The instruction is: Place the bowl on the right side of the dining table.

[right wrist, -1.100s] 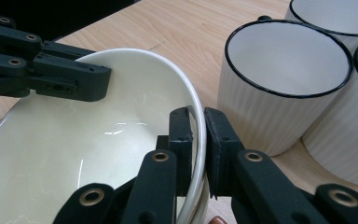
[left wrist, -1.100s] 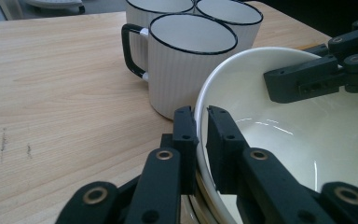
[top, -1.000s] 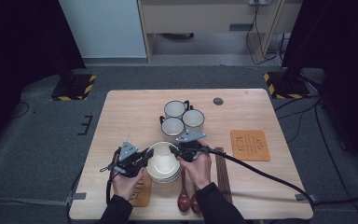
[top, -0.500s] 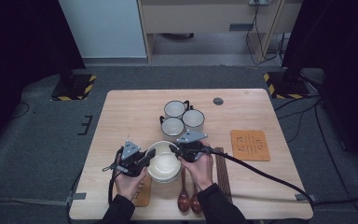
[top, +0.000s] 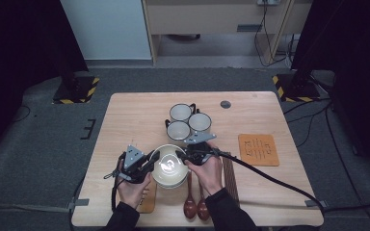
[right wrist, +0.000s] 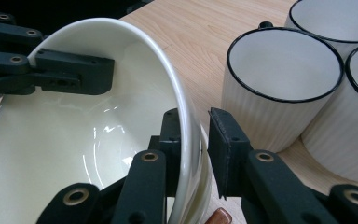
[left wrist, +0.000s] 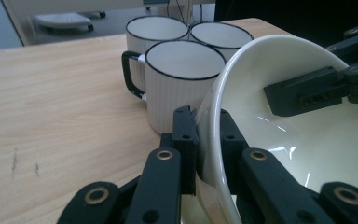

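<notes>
Cream-white and glossy, the bowl (top: 169, 165) sits on top of a stack of like bowls near the front edge of the wooden table (top: 125, 115), between the person's two hands. The left gripper (top: 150, 159) pinches the bowl's left rim, one jaw inside the wall and one outside, both pressed to it in the left gripper view. The right gripper (top: 181, 155) straddles the opposite rim: its inner jaw lies against the inside wall, while the outer jaw stands a little off the bowl, a gap showing between pad and wall; these jaws have just been opening with the rim between them. Just behind the bowl stand three white mugs (top: 189, 121) with black rims, the nearest one close to the right gripper's outer jaw. Two wooden spoons (top: 196, 207) lie in front of the bowls, near the table's front edge. An orange mat (top: 257, 149) lies to the right, well apart. Bare tabletop lies to the left of the mugs and behind them.
</notes>
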`<state>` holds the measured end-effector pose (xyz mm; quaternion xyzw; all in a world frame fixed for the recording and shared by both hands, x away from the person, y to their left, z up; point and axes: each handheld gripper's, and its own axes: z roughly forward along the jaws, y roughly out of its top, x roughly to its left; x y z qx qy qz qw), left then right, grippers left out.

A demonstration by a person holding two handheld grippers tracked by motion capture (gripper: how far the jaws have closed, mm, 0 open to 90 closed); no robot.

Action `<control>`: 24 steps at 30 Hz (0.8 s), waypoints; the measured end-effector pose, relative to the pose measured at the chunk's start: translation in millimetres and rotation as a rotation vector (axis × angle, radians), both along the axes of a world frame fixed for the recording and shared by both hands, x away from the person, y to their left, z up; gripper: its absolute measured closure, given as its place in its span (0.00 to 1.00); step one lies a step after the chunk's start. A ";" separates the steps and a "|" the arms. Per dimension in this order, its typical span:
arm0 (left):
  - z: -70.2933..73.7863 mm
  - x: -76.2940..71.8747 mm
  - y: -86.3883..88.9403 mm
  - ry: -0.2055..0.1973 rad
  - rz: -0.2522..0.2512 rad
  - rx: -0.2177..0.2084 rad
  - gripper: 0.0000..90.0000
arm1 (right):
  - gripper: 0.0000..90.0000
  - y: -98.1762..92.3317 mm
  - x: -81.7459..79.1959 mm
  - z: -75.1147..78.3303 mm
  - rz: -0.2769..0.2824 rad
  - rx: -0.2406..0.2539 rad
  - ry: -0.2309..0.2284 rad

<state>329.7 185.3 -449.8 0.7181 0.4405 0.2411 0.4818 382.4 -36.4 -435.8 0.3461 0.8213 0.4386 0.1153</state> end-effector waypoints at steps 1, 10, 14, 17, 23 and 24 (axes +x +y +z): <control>0.8 -0.7 -1.2 -0.007 -0.004 0.005 0.91 | 0.85 0.1 0.1 0.5 -0.003 -0.004 0.008; 3.0 -4.0 -2.9 -0.032 -0.022 0.034 0.90 | 0.92 5.1 -3.0 1.2 -0.009 -0.051 0.010; 5.4 -5.3 -1.5 -0.057 -0.021 0.039 0.90 | 0.92 4.8 -3.8 1.1 -0.009 -0.025 -0.010; 7.8 -5.8 0.5 -0.074 -0.022 0.020 0.86 | 0.92 4.3 -4.4 1.4 -0.004 0.006 -0.025; 11.8 -6.7 3.1 -0.096 -0.016 -0.001 0.72 | 0.92 4.3 -3.5 1.3 -0.009 0.038 -0.025; 13.1 -6.7 4.3 -0.099 -0.020 -0.013 0.69 | 0.92 4.3 -3.2 1.4 -0.013 0.039 -0.024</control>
